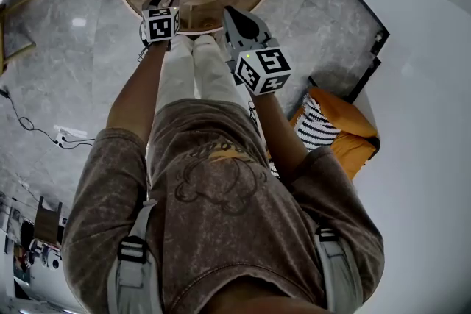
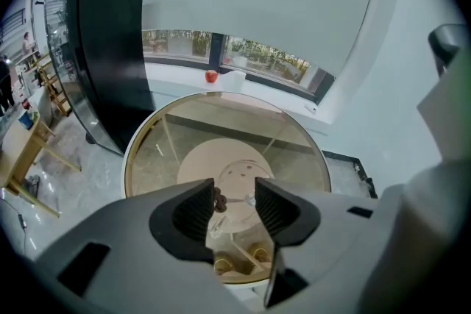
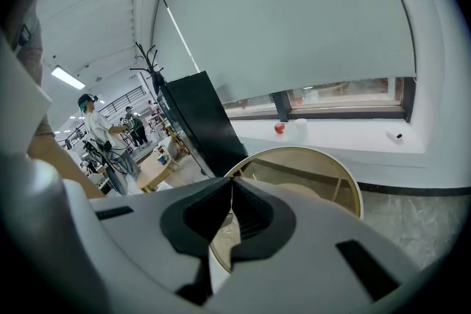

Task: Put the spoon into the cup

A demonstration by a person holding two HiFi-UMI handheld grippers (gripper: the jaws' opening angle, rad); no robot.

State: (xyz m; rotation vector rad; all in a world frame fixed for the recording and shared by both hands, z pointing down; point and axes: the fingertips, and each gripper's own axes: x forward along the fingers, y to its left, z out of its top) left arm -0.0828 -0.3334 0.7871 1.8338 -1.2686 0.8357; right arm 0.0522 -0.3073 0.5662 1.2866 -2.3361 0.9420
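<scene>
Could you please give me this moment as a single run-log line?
left claw: open, aimed down at round table | right claw: shut, nothing seen in it | both hands: over table's near edge

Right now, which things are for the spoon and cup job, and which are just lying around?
For the job: left gripper, open; right gripper, shut; round table; clear glassy thing on it, maybe the cup. I can't make out a spoon.
Just lying about: small red thing; black cabinet; orange cushion; floor cable.
</scene>
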